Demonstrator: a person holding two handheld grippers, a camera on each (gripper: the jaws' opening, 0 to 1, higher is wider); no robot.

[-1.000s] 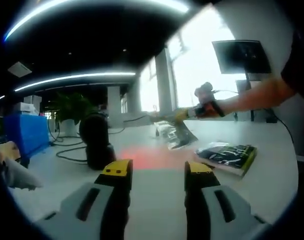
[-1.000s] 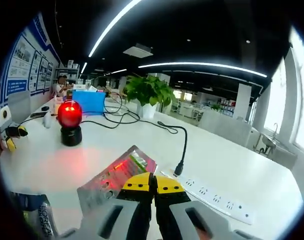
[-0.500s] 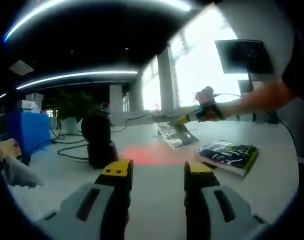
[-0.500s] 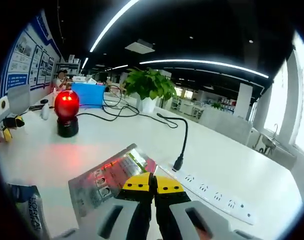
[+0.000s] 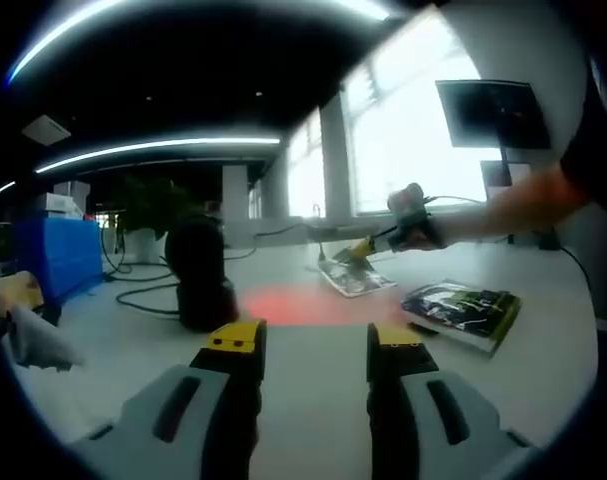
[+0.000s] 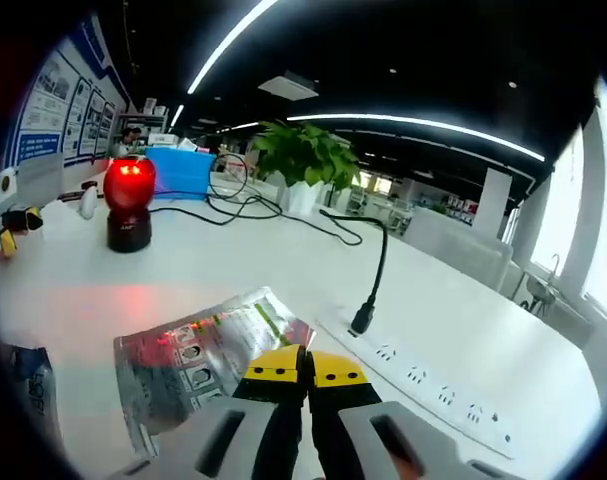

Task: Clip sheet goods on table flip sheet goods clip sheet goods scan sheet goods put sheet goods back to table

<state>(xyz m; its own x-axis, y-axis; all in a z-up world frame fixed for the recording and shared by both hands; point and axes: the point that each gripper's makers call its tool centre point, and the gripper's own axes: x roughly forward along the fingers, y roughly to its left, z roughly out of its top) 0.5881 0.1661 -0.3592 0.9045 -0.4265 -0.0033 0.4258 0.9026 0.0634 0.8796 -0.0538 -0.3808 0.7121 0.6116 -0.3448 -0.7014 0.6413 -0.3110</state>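
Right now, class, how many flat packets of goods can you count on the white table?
2, perhaps more out of sight. A silver packet lies by the power strip, pinched by the right gripper. A dark packet lies nearer the left gripper.

We can read no text, brand or number in either view. In the right gripper view the silver sheet pack (image 6: 198, 355) lying on the white tabletop (image 6: 283, 290) carries small round printed marks and a green strip, but they are too small and blurred for us to make out, and the blue-and-white wall posters (image 6: 58, 110) beyond the tabletop's far left edge show only unreadable lines. In the left gripper view the dark green-edged pack (image 5: 461, 312) near the tabletop's right edge has pale printing that we cannot read either.
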